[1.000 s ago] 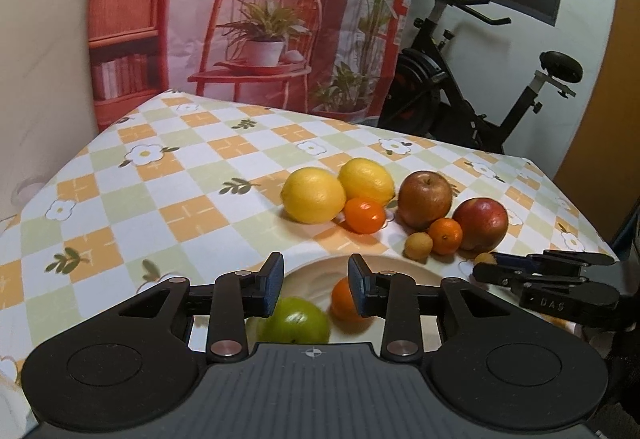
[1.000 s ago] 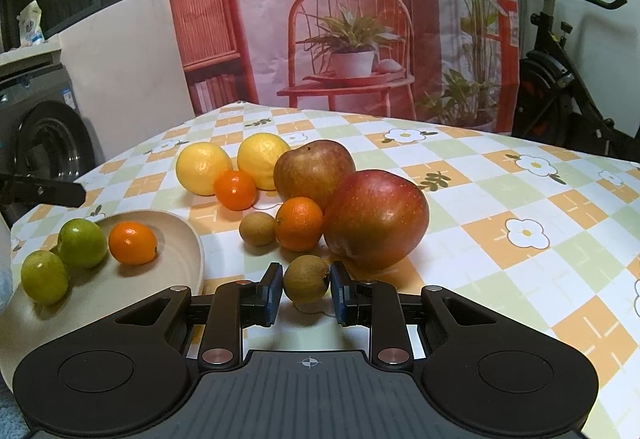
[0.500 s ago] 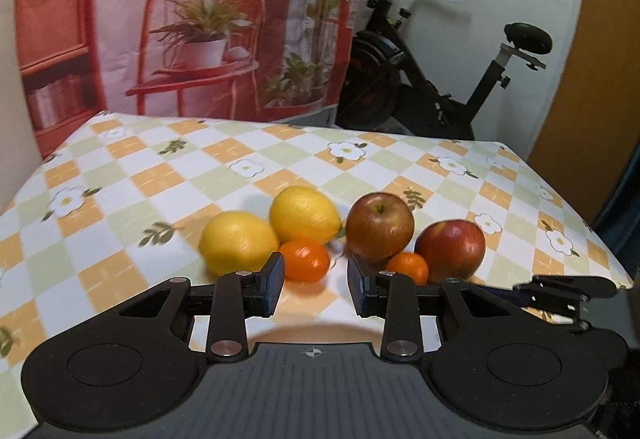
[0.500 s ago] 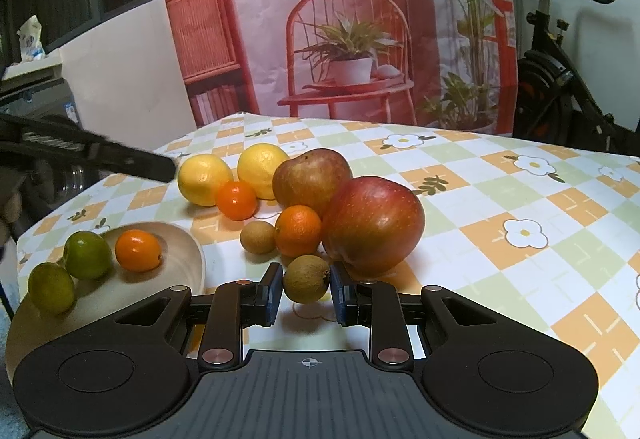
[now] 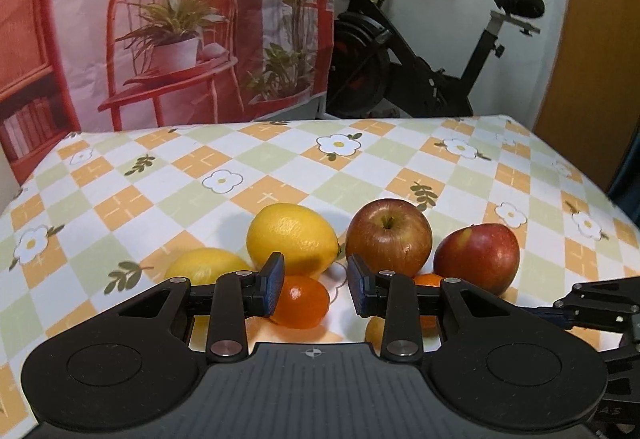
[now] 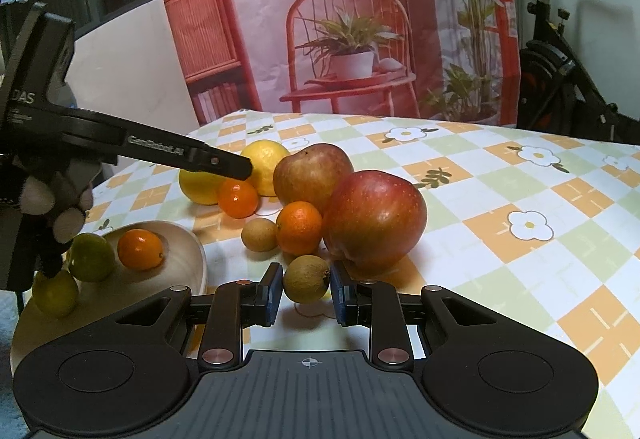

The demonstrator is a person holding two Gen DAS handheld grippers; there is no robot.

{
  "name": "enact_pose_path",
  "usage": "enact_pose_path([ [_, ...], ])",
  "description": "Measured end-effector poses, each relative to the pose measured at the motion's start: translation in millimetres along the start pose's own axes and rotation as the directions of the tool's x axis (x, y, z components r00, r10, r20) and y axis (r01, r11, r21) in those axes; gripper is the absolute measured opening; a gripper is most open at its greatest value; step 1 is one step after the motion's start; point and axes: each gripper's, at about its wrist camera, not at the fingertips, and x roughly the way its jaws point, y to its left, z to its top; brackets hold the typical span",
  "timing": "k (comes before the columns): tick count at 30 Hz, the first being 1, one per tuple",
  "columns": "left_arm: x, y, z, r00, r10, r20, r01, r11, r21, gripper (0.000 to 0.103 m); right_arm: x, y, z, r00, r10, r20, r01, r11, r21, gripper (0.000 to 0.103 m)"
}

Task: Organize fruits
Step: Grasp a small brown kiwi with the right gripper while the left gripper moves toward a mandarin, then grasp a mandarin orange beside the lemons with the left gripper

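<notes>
Right now the right gripper (image 6: 307, 293) is clenched on a small, rough brown fruit (image 6: 306, 278), just near of the big glossy red apple (image 6: 374, 215). The left gripper (image 5: 315, 284) hangs with its jaws parted and empty over a smooth little orange kumquat (image 5: 301, 302), dimpled lemons (image 5: 291, 237) behind it. On the left, a pale round plate (image 6: 182, 251) holds green fruits and another kumquat on the checked tablecloth (image 6: 520, 183).
</notes>
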Motion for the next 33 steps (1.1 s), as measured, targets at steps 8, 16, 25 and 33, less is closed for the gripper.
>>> enact_pose_path([
  [8,4,6,-3,0.998,0.02,-0.055,-0.019,1.0,0.021,0.037,2,-2,0,1.0,0.002,-0.003,-0.002,1.0,0.009,0.024],
  [16,-16,5,-14,0.995,-0.034,-0.096,0.037,0.999,0.033,0.037,1,-2,0,1.0,0.002,-0.003,-0.002,1.0,0.008,0.024],
  [25,-25,14,-16,0.993,-0.009,-0.121,0.005,0.999,-0.033,0.037,2,-2,0,1.0,0.002,-0.005,-0.002,1.0,0.007,0.024],
  [33,-15,15,-13,0.988,0.037,-0.147,-0.045,0.997,-0.055,0.042,3,-1,-1,1.0,0.004,-0.004,-0.004,1.0,0.008,0.024],
])
